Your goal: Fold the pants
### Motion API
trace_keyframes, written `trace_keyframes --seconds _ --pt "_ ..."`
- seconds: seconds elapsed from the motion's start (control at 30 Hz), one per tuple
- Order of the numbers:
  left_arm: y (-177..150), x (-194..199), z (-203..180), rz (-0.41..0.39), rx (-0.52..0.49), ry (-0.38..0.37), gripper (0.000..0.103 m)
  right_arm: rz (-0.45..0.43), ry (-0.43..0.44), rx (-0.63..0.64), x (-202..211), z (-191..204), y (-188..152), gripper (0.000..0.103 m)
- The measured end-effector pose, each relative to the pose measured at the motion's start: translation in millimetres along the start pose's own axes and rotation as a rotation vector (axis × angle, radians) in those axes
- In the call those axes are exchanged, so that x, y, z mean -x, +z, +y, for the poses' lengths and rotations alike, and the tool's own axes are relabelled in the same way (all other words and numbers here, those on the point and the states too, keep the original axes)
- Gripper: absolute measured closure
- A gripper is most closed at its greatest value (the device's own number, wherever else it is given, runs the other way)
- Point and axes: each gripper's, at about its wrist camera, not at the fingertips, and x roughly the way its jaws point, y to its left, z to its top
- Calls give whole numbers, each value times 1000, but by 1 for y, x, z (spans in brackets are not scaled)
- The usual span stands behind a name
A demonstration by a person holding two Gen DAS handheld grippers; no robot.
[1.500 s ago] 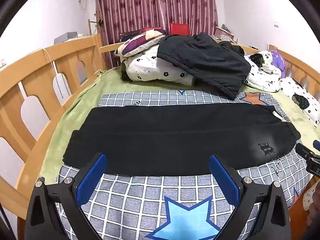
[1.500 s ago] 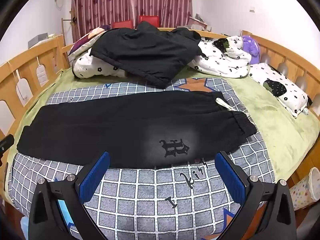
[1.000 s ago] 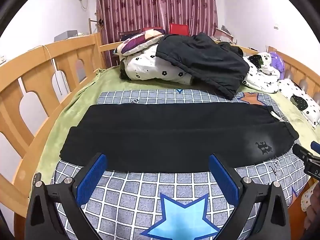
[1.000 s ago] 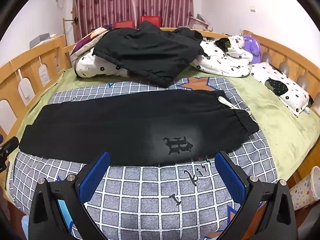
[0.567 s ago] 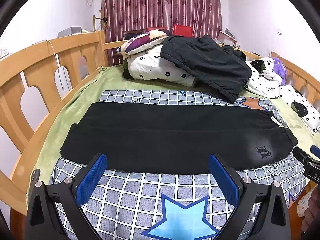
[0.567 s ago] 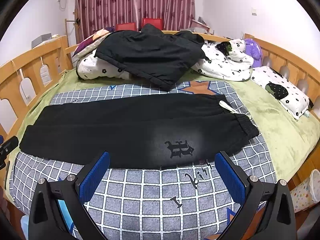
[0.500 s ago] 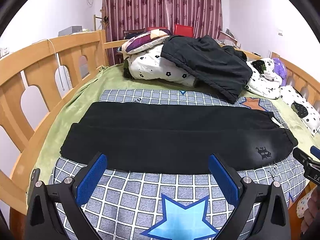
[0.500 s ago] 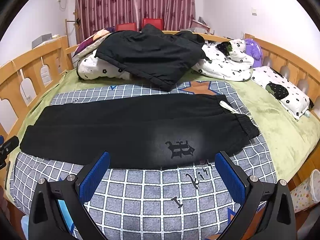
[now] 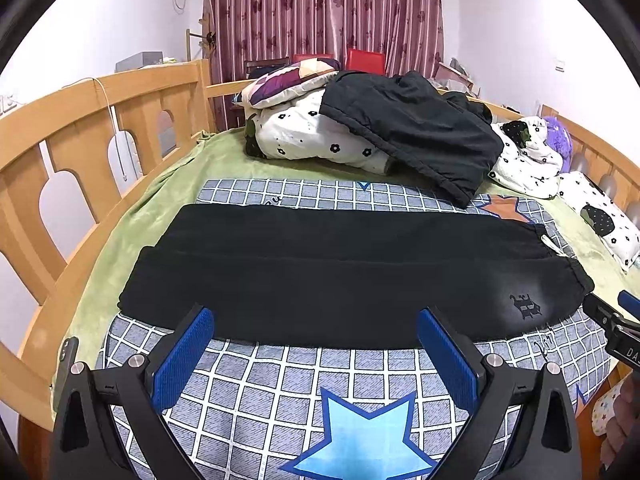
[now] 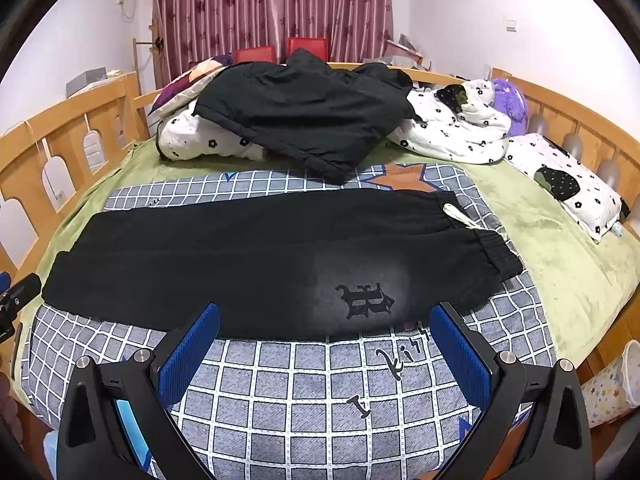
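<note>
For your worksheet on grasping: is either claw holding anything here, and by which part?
Nothing is held. The left claw and right claw are both open, short of the pants.

1 pants (image 9: 340, 272), 1 jacket (image 9: 412, 136), 2 tools, 1 checked blanket (image 9: 304, 376), 2 red chairs.

A: Where does the left wrist camera look from?
B: Low at the bed's near edge, facing the curtain (image 9: 320, 12); the right one sits beside it; both share the black pants (image 9: 340, 264).
</note>
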Motion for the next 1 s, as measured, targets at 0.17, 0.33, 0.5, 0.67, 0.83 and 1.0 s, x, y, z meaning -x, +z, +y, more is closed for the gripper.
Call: trace_keyframes --seconds 0.17,0.33,0.5,0.67,0.83,1.0 --pt "0 0 -1 0 -2 -4 1 -13 -7 2 2 1 2 0" --pt "0 0 -2 0 1 -3 1 -17 -9 10 3 2 1 0" --pt "1 0 -2 -1 -2 -3 1 -17 -5 9 3 3 1 0" --pt "1 0 -2 -3 -4 -4 1 -17 -6 14 3 5 1 0" --pt "1 0 -3 -3 -2 -4 1 -27 -7 22 6 7 1 0" --pt "1 -1 -3 -6 -7 -6 1 -37 -9 27 7 8 1 0"
